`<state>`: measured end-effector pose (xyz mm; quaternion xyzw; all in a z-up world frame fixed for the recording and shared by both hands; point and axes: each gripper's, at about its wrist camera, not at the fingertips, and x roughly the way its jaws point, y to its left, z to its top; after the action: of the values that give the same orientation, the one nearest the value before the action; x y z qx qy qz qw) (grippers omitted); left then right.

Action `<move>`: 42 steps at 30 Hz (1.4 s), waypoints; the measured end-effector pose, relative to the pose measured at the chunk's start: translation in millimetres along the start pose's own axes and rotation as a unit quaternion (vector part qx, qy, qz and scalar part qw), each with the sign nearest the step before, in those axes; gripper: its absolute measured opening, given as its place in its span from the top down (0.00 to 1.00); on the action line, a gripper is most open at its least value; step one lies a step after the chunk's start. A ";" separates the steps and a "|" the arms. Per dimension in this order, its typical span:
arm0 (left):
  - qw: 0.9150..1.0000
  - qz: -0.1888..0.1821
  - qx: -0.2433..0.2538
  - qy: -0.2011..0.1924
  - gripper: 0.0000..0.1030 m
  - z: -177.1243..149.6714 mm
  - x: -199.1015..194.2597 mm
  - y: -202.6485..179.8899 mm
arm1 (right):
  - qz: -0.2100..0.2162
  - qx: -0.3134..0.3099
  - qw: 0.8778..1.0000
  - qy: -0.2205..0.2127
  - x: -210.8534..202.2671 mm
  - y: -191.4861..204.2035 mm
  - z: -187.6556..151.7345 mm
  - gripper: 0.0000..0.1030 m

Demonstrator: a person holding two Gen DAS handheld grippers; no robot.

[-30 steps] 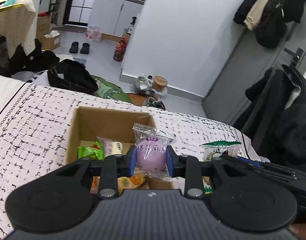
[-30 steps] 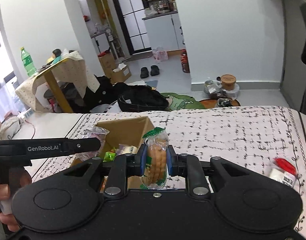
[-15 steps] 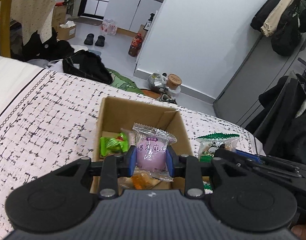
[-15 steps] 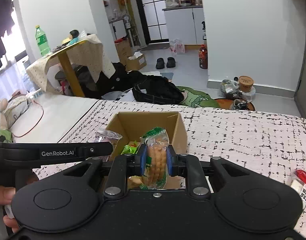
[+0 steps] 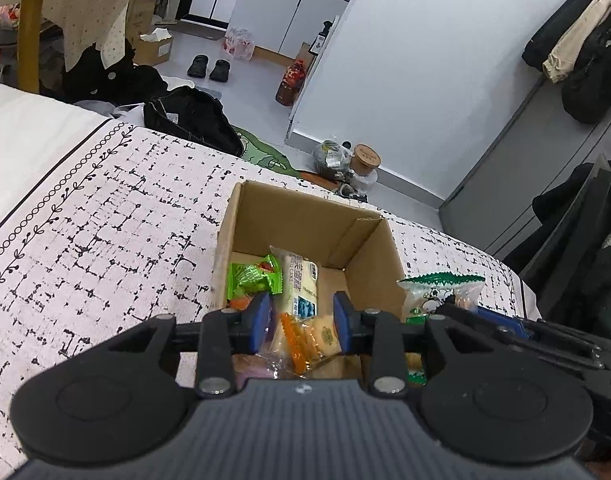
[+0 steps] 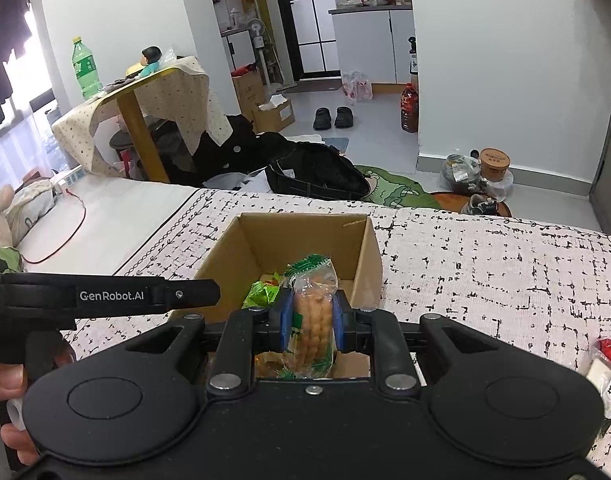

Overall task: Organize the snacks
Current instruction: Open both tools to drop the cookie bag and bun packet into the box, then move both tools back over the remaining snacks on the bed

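An open cardboard box (image 5: 369, 248) stands on the patterned bed cover, also in the right wrist view (image 6: 369, 252). It holds a green packet (image 5: 251, 278), a white cake packet (image 5: 301, 280) and an orange packet (image 5: 309, 338). My left gripper (image 5: 301, 322) is open above the box; a purple packet (image 5: 251, 372) lies just below it. My right gripper (image 6: 311, 320) is shut on a clear corn-snack packet (image 6: 311, 312) with green ends, over the box's near edge. That packet shows at the right of the left wrist view (image 5: 437, 292).
A red and white packet (image 6: 603, 368) lies on the cover at the right. The bed cover (image 5: 105, 232) spreads left of the box. Beyond the bed edge are a black bag (image 6: 313, 176), shoes and a covered table (image 6: 145, 100).
My left gripper opened and let go of the purple packet, which dropped into the box. Both grippers moved closer over the box. The right gripper still holds its packet.
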<state>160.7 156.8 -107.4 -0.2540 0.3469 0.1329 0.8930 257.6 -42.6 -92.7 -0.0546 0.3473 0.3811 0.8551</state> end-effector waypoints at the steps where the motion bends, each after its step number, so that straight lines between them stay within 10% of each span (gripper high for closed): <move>1: 1.000 0.000 -0.001 0.000 0.68 -0.1 0.4 -0.2 | 0.000 0.001 1.000 0.000 0.2 -0.2 0.1 0.80; 27: 0.998 0.015 0.062 -0.010 0.17 -11.2 2.4 -33.1 | -0.080 0.072 0.994 -0.025 -50.8 -75.1 -24.9 0.21; 42: 0.996 -0.002 0.090 -0.004 0.14 -22.2 -0.4 -68.0 | -0.123 0.107 0.986 -0.026 -79.2 -123.1 -52.7 0.18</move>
<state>176.2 87.8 -96.6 -0.1724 0.3529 0.1000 0.9142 276.3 -196.7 -103.2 0.0045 0.3547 0.2352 0.9049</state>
